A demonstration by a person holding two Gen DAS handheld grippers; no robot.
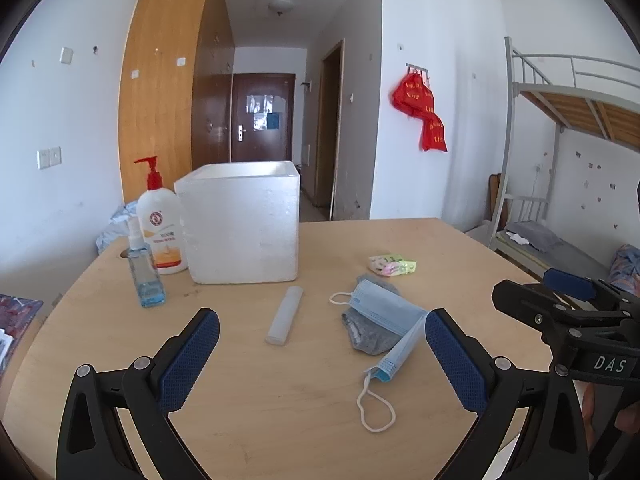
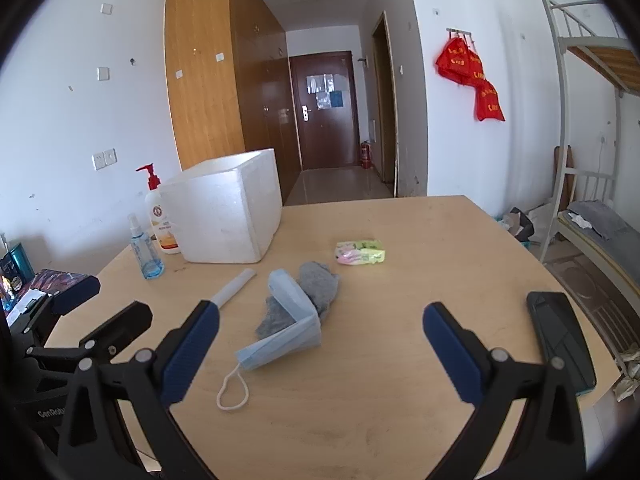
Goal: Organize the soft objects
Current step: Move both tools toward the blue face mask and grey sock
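A folded blue face mask (image 1: 386, 314) (image 2: 290, 320) lies on top of a grey sock (image 1: 370, 338) (image 2: 316, 286) in the middle of the wooden table (image 1: 280, 400). A yellow-green tissue packet (image 1: 392, 264) (image 2: 360, 253) lies behind them. A white foam box (image 1: 242, 222) (image 2: 224, 216) stands open-topped at the back left. My left gripper (image 1: 322, 354) is open and empty, hovering just in front of the mask. My right gripper (image 2: 320, 350) is open and empty, to the right of the mask; it also shows in the left wrist view (image 1: 568, 296).
A white pump lotion bottle (image 1: 162, 232) (image 2: 162, 220) and a small blue spray bottle (image 1: 144, 272) (image 2: 145, 252) stand left of the box. A translucent flat case (image 1: 285, 316) (image 2: 236, 288) lies mid-table. A black phone (image 2: 560, 344) lies at the right edge. A bunk bed (image 1: 560, 140) stands right.
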